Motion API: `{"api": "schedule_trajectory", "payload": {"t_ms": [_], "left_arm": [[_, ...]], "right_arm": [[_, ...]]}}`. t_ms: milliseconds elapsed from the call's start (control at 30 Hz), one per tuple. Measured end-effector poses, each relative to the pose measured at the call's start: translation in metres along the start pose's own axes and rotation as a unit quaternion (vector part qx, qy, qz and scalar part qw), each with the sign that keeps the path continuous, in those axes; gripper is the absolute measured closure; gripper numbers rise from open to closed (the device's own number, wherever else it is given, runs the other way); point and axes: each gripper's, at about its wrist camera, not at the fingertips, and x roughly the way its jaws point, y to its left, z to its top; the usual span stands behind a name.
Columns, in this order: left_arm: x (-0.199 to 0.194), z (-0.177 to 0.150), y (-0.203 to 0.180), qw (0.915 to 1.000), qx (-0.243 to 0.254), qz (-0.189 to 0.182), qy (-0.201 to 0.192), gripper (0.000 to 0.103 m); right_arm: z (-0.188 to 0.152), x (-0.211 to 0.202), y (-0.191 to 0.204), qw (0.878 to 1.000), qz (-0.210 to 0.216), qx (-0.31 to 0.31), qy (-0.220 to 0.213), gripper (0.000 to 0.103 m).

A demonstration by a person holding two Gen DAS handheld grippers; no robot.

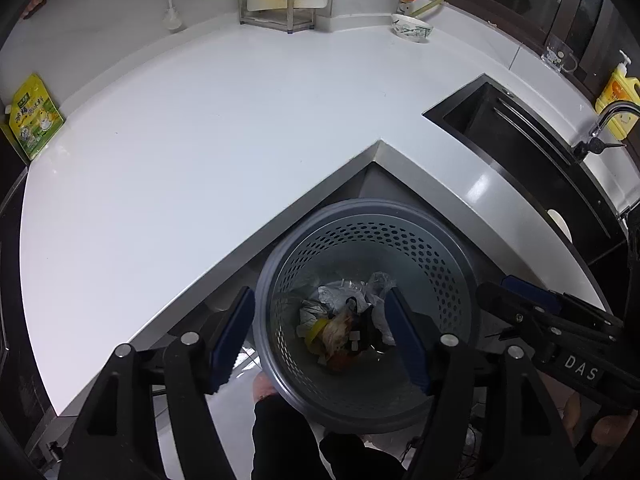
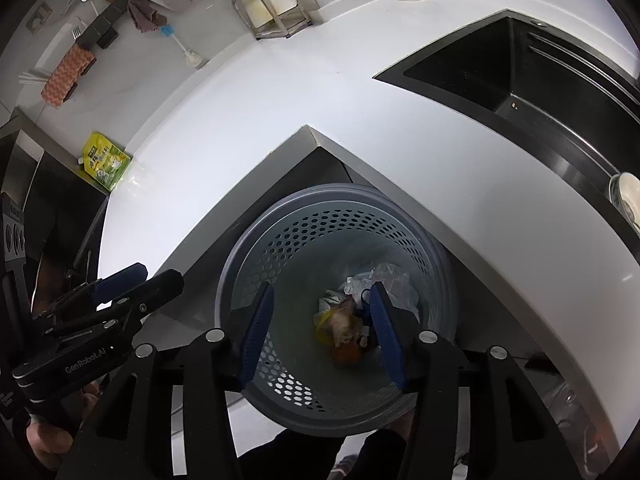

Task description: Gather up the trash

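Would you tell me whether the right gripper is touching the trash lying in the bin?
Apart: in the right wrist view the right gripper is open and empty above the bin, with the trash on its floor.

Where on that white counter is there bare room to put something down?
The counter is bare across its wide middle, between the yellow-green pouch at the left edge and the sink. Things crowd only the back wall: metal rack, brush, patterned bowl.

both wrist views look steeply down from close above, sharing the bin (image 1: 366, 312) (image 2: 336, 304) and white counter (image 1: 192, 152) (image 2: 248, 100).
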Motion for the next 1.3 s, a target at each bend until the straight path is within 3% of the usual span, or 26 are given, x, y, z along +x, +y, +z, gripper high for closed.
{"api": "schedule_trajectory", "payload": {"t_ms": [1300], "left_arm": [[-0.04,0.011,0.001,0.9977,-0.022,0.05,-0.039,0.013]], "right_arm": [[-0.007,-0.029,0.02,0.998,-0.047,-0.047,-0.022,0.039]]}}
